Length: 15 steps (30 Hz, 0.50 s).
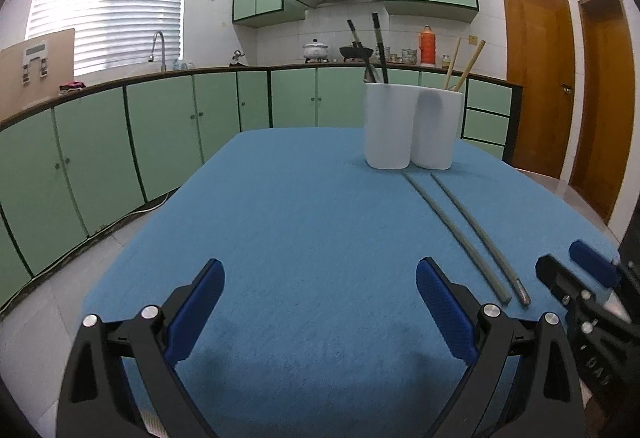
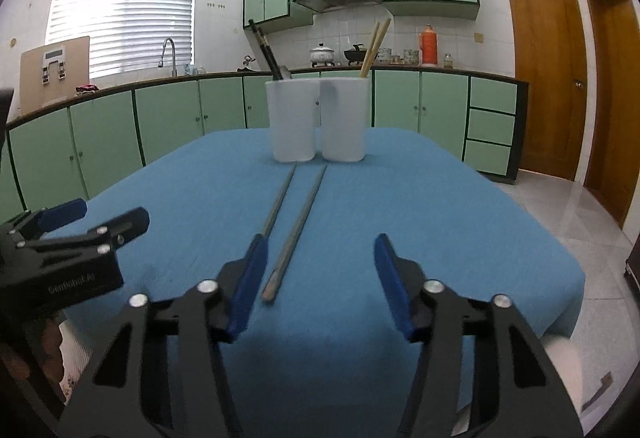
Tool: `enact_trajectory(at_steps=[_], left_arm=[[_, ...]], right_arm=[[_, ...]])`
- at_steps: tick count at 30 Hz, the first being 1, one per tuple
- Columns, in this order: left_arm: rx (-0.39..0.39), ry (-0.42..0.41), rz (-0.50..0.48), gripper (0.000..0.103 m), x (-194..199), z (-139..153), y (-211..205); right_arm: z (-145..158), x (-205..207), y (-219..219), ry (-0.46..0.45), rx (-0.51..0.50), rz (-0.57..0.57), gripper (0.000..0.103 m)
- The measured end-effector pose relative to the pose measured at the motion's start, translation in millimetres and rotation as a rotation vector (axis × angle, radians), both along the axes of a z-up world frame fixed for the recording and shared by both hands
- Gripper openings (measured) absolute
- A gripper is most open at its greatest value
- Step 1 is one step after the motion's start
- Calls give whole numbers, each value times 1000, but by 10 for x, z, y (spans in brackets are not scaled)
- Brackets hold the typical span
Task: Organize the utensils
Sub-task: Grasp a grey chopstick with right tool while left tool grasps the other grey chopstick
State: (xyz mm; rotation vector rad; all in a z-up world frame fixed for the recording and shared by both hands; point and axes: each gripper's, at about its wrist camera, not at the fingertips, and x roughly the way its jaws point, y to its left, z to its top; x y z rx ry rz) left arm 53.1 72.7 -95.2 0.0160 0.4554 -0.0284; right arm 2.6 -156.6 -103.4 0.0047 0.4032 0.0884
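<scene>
- Two grey-green chopsticks lie loose on the blue tablecloth, side by side but not touching, running from just in front of the holder toward the grippers; one is on the right in the right wrist view, the other on its left. Lying lengthwise like this puts their near ends within easy reach.
- The white two-compartment utensil holder stands upright at the far end of the table. Its left compartment holds dark-handled utensils, its right one a pair of pale wooden chopsticks. This suggests sorting by kind, so the loose pair probably belongs in one of these cups; which one I cannot tell.
- The right gripper hovers low over the cloth with its jaws spread wide and nothing between them. The near end of one chopstick lies just inside its left finger, which looks like lining up for a pick.
- The left gripper is also wide apart and empty, hovering over bare cloth to the left of the chopsticks, likely kept out of the way.
- The thin, smooth sticks lie flat, so a pinch may slip or roll them.
</scene>
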Motion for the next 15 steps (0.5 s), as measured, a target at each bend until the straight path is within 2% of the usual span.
enact_trajectory(at_steps=[7,15], left_arm=[[-8,-5,3,95,-75,-11,13],[-14,-4,-4,95,-103,-27,6]], right_arm=[[-89,-30,121,0,-17,19,32],[-121,-4,141,-1,-23,2,23]])
